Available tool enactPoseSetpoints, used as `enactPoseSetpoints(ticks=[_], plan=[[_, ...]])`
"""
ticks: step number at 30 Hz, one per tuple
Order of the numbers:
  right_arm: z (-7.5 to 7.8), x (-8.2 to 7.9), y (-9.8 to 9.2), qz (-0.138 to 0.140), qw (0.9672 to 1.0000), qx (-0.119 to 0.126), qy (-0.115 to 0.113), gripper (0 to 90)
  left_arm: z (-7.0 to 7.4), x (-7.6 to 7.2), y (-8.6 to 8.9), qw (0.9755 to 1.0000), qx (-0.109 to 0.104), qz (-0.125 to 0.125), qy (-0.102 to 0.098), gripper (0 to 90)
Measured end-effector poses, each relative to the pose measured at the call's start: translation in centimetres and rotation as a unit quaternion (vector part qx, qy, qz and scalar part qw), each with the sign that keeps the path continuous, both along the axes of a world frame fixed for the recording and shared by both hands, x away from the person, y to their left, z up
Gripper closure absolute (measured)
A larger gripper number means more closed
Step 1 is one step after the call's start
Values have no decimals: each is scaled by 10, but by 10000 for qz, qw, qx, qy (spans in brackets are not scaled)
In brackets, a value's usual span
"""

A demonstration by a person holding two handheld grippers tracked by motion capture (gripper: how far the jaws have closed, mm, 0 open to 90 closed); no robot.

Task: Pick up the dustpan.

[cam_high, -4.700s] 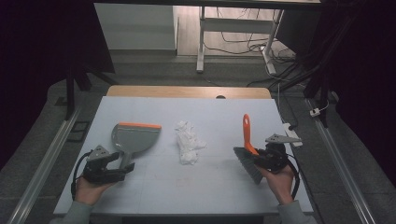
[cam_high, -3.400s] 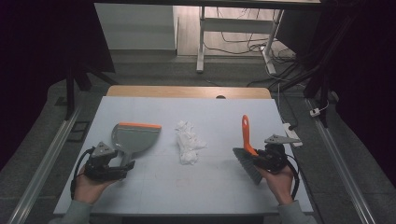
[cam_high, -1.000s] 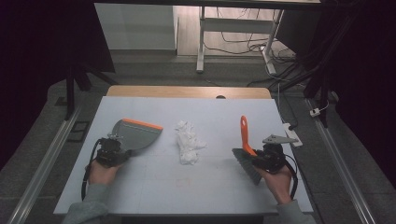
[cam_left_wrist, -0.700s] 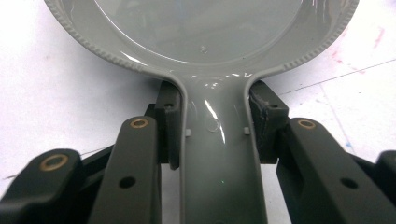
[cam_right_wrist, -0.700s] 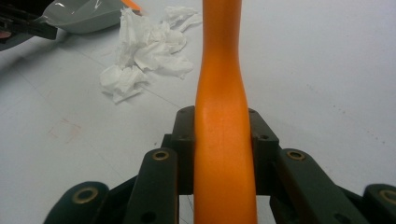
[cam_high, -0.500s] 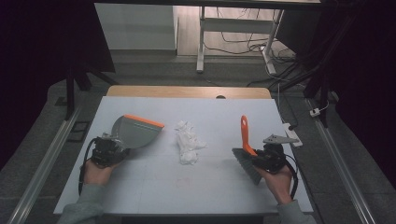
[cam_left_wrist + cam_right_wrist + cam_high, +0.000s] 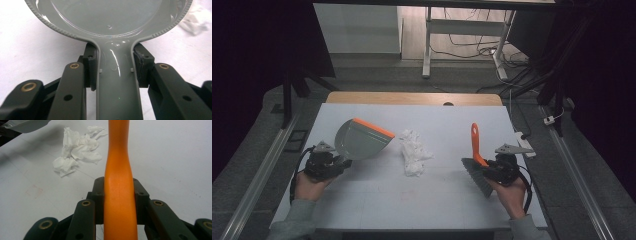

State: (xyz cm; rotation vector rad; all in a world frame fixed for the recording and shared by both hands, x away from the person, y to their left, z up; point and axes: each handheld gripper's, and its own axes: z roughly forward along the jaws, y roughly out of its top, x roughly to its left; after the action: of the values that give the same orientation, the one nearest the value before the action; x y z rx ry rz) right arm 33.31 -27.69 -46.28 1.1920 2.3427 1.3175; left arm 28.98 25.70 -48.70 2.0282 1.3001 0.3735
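My left gripper (image 7: 328, 165) is clamped on the grey dustpan (image 7: 362, 141) by its handle — its orange lip faces the crumpled tissue (image 7: 413, 153) at mid-table. My right gripper (image 7: 498, 169) pinches the orange brush (image 7: 477, 159) handle, bristles toward me, well right of the tissue.

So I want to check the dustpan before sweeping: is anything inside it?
The dustpan pan looks bare and glossy in the left gripper view, with nothing in it. The crumpled tissue lies on the table beside it. Its far orange lip is cut off there.
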Motion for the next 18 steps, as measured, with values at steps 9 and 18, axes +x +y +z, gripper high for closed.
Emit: enactPoseSetpoints(ticks=[9, 18], plan=[[0, -1, 0, -3, 10000, -1, -25, 702, 6, -12, 4, 9980, -91, -598, -166, 620], [4, 0, 2, -19, 9998, 173, -58, 702, 9, -20, 10, 9947, -14, -1018, -161, 620]])
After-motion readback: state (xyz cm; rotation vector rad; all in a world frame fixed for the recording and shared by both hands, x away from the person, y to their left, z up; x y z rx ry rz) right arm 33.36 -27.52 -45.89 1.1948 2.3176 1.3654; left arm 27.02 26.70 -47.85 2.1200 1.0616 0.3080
